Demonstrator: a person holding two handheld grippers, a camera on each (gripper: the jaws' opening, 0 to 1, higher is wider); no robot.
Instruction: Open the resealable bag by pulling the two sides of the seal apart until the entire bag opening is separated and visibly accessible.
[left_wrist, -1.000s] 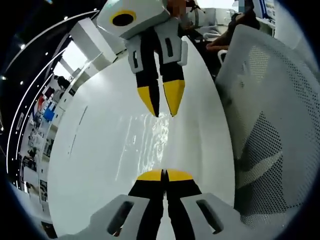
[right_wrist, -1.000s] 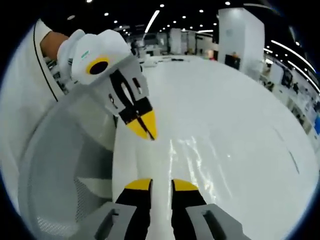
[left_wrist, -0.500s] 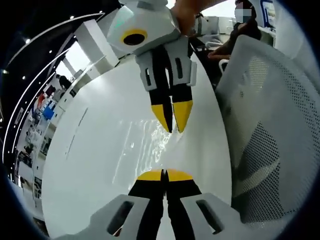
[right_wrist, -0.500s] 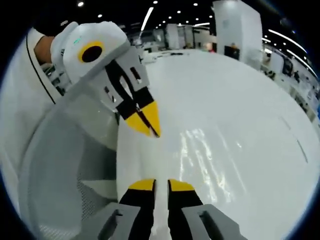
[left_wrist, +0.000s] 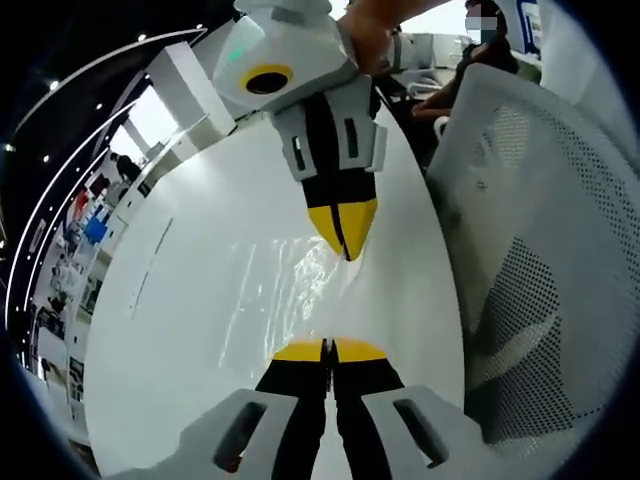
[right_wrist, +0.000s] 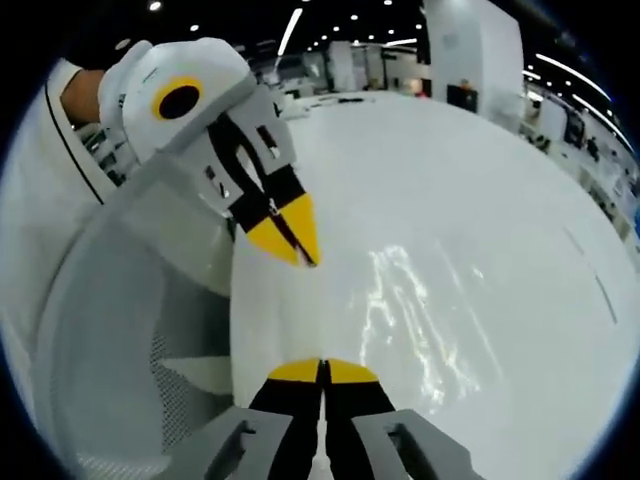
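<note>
A clear resealable bag (left_wrist: 300, 285) lies on the white table (left_wrist: 180, 300), visible mainly as glints, and it also glints in the right gripper view (right_wrist: 410, 310). My left gripper (left_wrist: 328, 348) is shut at the bag's near edge, apparently pinching the film. It enters the right gripper view from the upper left (right_wrist: 305, 255). My right gripper (right_wrist: 322, 367) is shut too, its yellow tips together on the bag's edge. In the left gripper view the right gripper (left_wrist: 345, 250) comes down from the top, facing mine across the bag.
A white mesh chair (left_wrist: 540, 250) stands close along the table's edge, seen also in the right gripper view (right_wrist: 120, 330). A person (left_wrist: 455, 75) sits at the far end. Open table surface (right_wrist: 480, 200) stretches beyond the bag.
My right gripper's jaws have gone from open to shut at the bag's edge. My left gripper stayed shut and both hands shifted only slightly.
</note>
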